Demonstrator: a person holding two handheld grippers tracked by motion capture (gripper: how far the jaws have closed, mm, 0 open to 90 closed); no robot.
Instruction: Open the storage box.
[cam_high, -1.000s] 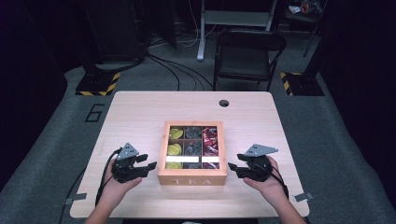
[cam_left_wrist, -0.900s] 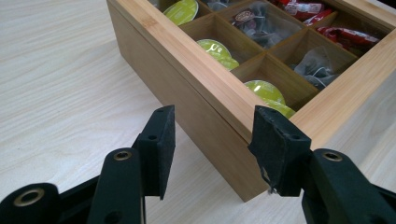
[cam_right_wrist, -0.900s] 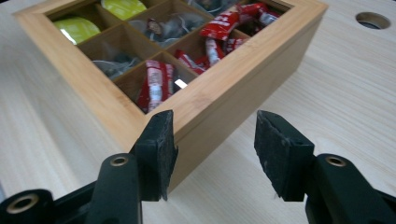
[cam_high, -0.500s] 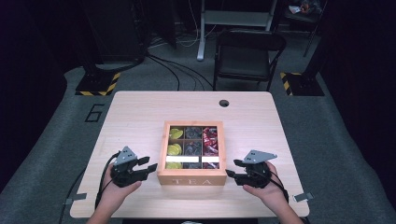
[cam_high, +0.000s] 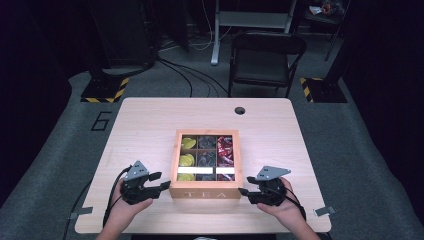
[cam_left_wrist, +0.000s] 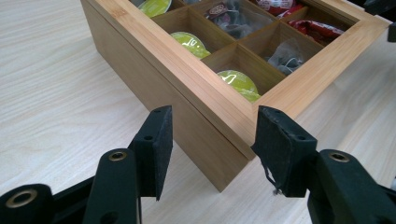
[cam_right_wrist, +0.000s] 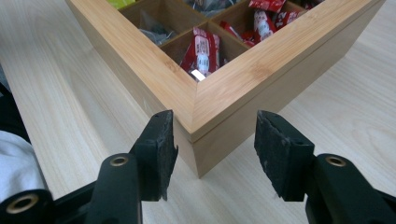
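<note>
Letters "TEA" mark the wooden box (cam_high: 205, 192) front.

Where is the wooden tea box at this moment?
In the high view, the wooden tea box stands on the table near its front edge, between the left gripper and the right gripper, each facing a front corner.
</note>
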